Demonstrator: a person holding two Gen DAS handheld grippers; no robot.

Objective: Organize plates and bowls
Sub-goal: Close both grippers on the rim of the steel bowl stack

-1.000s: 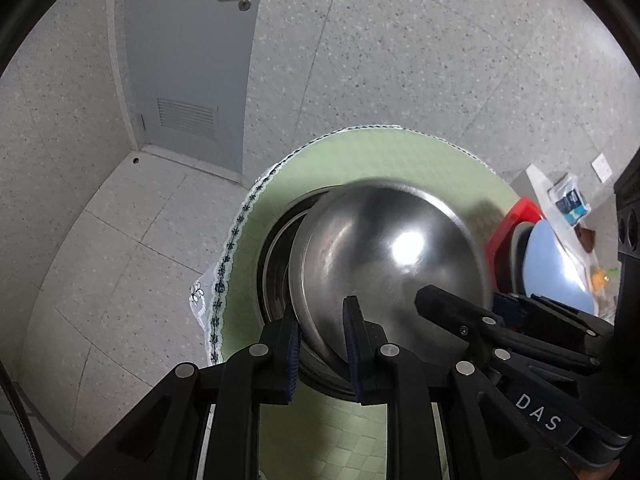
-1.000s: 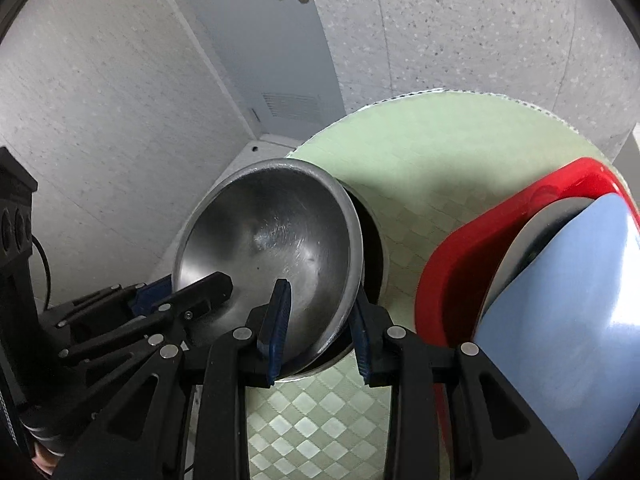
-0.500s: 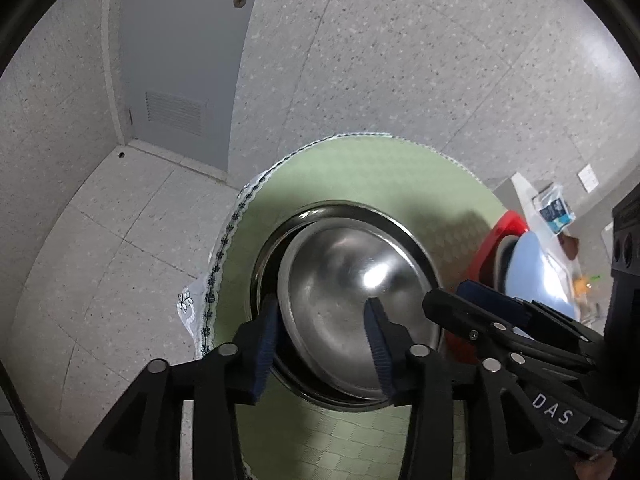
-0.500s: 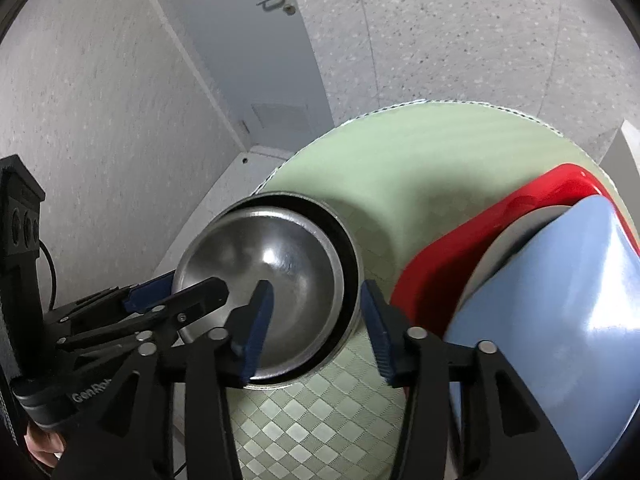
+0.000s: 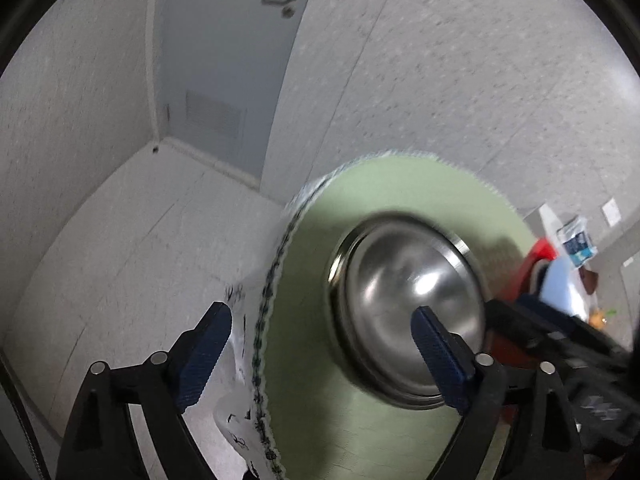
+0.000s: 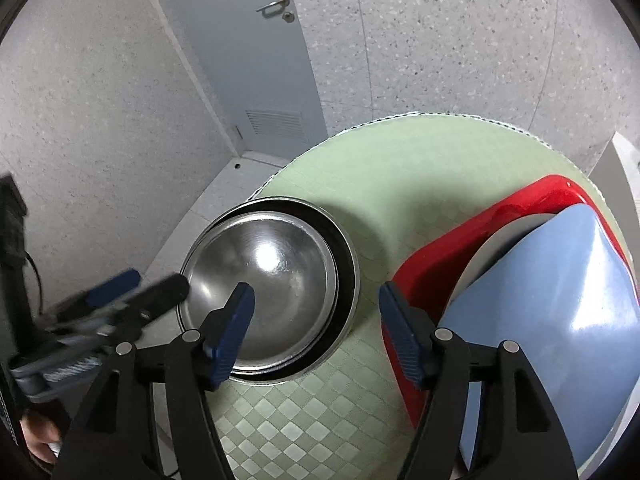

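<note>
Now, left to right across the table:

Left gripper [image 5: 322,344]: jaws spread wide, just been opening, nothing clamped; left pad out past the table's edge over the floor, right pad in front of the steel bowl; also seen blurred at the left of the right wrist view.

Tablecloth [image 6: 420,168]: pale green, checked, with a lacy white border hanging off the left edge of the round table.

Steel bowl [image 6: 264,276]: sitting nested inside a bigger steel bowl [image 6: 347,280] on the left part of the cloth; upright, hollow side up, bright glare in the middle; free of both sets of pads.

Right gripper [image 6: 316,332]: jaws parted, roughly halfway, also just been opening; left pad in front of the nested bowls' near side, right pad in front of the red tray's near corner; gripping nothing.

Red tray [image 6: 500,216]: on the right side of the cloth, just beside the bowls, a strip of green showing between.

Blue plate [image 6: 560,300]: squarish with rounded corners, lying in the red tray on top of a grey plate [image 6: 496,248], only a sliver of that one showing.

Background: grey door [image 6: 248,60] with a lever handle and low vent, far left; speckled walls all round.
</note>
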